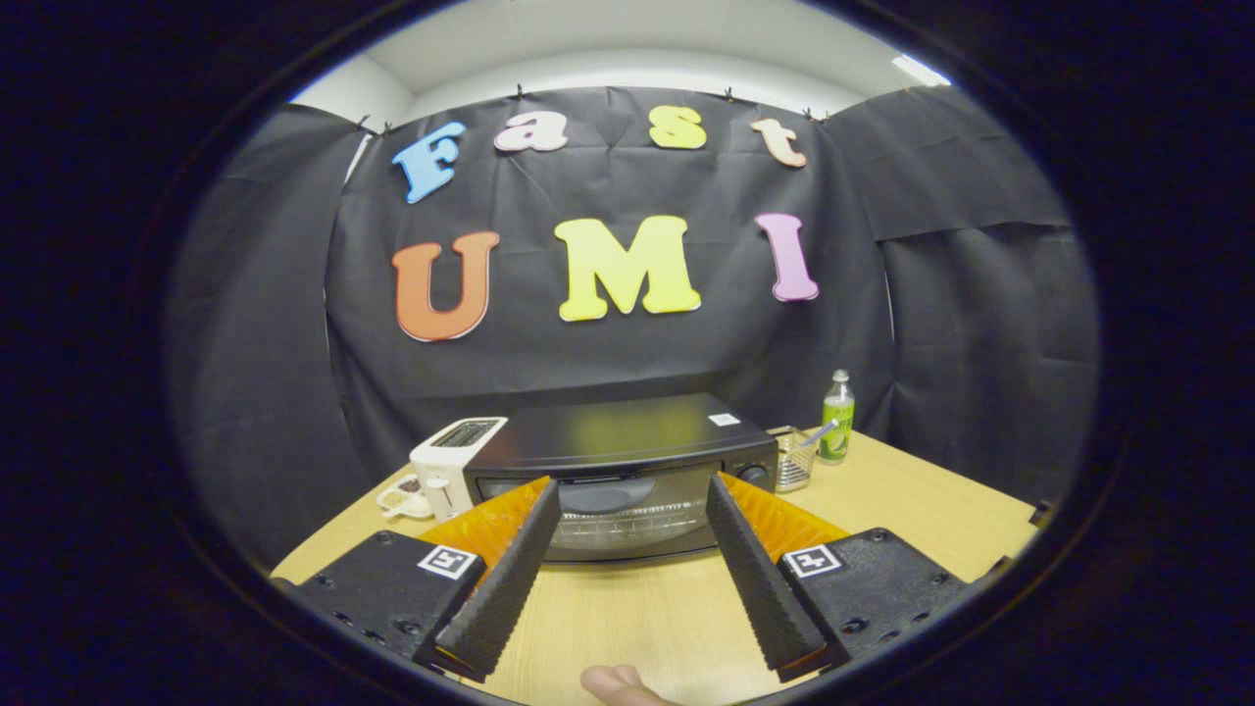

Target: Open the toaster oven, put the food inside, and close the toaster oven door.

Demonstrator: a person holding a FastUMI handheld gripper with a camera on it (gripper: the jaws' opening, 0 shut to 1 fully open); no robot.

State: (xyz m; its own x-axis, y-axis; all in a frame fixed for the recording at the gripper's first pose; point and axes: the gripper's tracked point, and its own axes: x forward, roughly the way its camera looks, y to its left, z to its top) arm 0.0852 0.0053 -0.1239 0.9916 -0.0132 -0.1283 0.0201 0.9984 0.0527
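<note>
Claw (632,500) hung wide and empty over the bench (627,618), fingers framing the oven (618,471), which sat shut near the far edge. Its glass door looked stiff, hinged low; best gripped along the top edge

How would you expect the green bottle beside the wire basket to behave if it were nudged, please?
The green bottle stands tall and narrow, so it would probably tip rather than slide. On its side, its round body would likely roll across the table. The hand-held gripper is open, aimed at the toaster oven.
</note>
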